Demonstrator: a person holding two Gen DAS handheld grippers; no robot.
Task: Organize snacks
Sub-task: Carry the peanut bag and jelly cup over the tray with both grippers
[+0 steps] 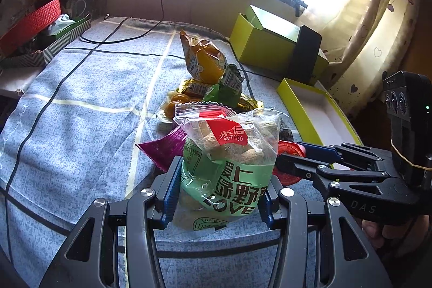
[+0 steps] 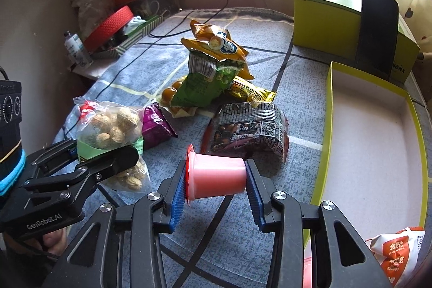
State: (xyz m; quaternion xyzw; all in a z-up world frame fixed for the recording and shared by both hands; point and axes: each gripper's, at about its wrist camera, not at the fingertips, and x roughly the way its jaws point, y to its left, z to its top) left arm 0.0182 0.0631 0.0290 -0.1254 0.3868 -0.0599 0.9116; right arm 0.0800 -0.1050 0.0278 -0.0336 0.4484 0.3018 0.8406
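Left gripper (image 1: 218, 193) is clamping a peanut bag (image 1: 229, 161) while right gripper (image 2: 216, 189) is pinching a pink jelly cup (image 2: 216, 177) end-to-end, seemingly bound for the nearby yellow-green box (image 2: 328, 153).

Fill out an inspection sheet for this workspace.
Surface: blue-grey checked cloth, lying flat.
Job's things: peanut bag in the left gripper; pink jelly cup on its side in the right gripper; snack pile; dark packet; purple packet; shallow box holding an orange-white packet.
Clutter: green carton, phone, red and orange bins.
Grippers: both jaws closed on their items.
Cables: black cable crossing the far cloth.
Surroundings: bright window, heart-print curtain.
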